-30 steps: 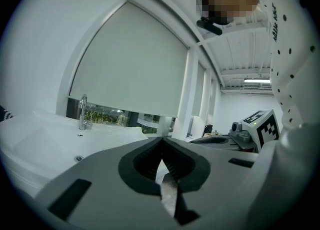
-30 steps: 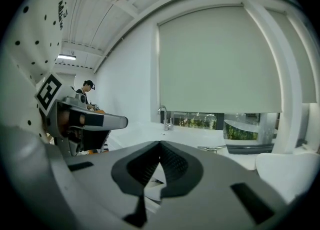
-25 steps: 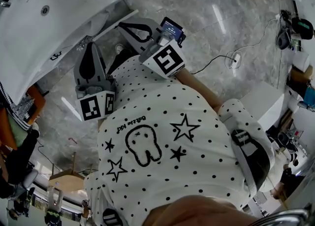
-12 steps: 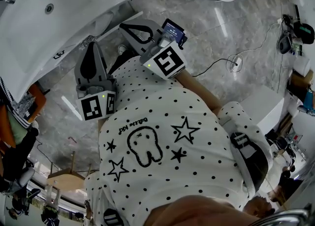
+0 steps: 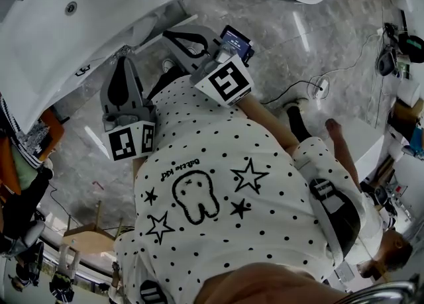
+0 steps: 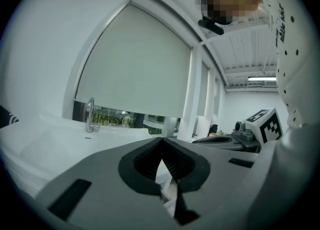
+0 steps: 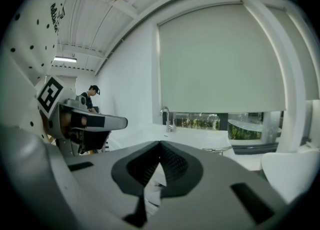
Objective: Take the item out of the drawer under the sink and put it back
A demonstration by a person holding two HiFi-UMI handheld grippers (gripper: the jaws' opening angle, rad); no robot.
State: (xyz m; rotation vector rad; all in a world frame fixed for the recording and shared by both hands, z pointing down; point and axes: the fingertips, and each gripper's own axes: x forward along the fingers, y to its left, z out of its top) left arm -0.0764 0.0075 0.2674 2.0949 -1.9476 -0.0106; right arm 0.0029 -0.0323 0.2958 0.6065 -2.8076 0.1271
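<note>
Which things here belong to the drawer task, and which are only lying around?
For the job: left gripper, shut and empty; right gripper, shut and empty; sink. The drawer is not visible.
Lying about: floor cable; person in the background.

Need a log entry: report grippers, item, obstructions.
Left gripper shut, empty. Right gripper shut, empty. Both pointed toward white sink. Drawer and item not in view; no obstruction seen.
</note>
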